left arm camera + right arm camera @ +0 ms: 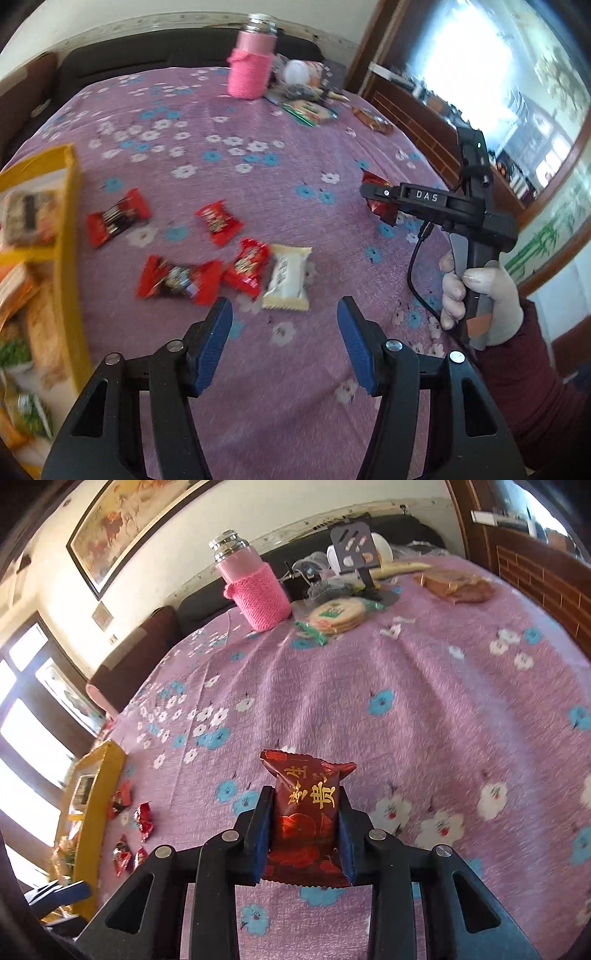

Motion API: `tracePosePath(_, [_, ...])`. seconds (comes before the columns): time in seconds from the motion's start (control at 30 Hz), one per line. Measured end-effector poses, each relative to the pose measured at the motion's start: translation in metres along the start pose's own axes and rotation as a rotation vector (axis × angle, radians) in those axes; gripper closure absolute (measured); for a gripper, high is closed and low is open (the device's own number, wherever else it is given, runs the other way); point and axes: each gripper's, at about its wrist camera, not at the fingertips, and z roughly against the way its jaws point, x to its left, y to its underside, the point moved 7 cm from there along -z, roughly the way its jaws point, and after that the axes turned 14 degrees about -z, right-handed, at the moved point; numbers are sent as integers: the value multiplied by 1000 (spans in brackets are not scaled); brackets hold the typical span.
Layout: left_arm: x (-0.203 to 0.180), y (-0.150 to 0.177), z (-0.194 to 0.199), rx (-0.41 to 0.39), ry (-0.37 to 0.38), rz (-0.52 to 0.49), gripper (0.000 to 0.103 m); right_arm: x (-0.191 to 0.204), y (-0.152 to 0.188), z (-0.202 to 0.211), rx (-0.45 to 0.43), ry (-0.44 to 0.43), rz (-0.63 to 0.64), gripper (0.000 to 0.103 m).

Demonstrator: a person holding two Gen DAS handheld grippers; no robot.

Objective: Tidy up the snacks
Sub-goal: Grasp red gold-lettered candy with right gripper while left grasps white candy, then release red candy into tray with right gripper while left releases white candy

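Now the right gripper (304,834) clamps a dark red foil snack packet with gold lettering (308,808), just above the purple flowered cloth (424,709). The left gripper (284,339) hangs parted and empty. Next, likely: carry the packet to the yellow cardboard box (99,797) at the cloth's left edge.
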Motion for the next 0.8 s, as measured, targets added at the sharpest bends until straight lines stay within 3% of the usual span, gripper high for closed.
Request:
tracePosePath(0.13, [-17,-13,-31,48,18,-69,46,-9,-3,1,13,-43,-59,71])
tracePosePath(0.27, [-31,-19,-47,74,-26,-156,71,-10,-4,2,12,-50,-68,69])
tracePosePath(0.4, [-22,-17,-59,98,-44,-106,72,-8,-3,1,9,-34,-50,69])
tracePosePath(0.53, [-20,-24,-64,73,-60,-93,70,-8,-3,0,10,-35,-49,68])
tracePosePath(0.63, [-21,-25,-64,65,-83,-107,86,-8,-3,0,4,-26,-44,70])
tracePosePath(0.8, [-16,-22,-47,18,-69,-49,88,-8,-5,9,-44,-8,-35,71])
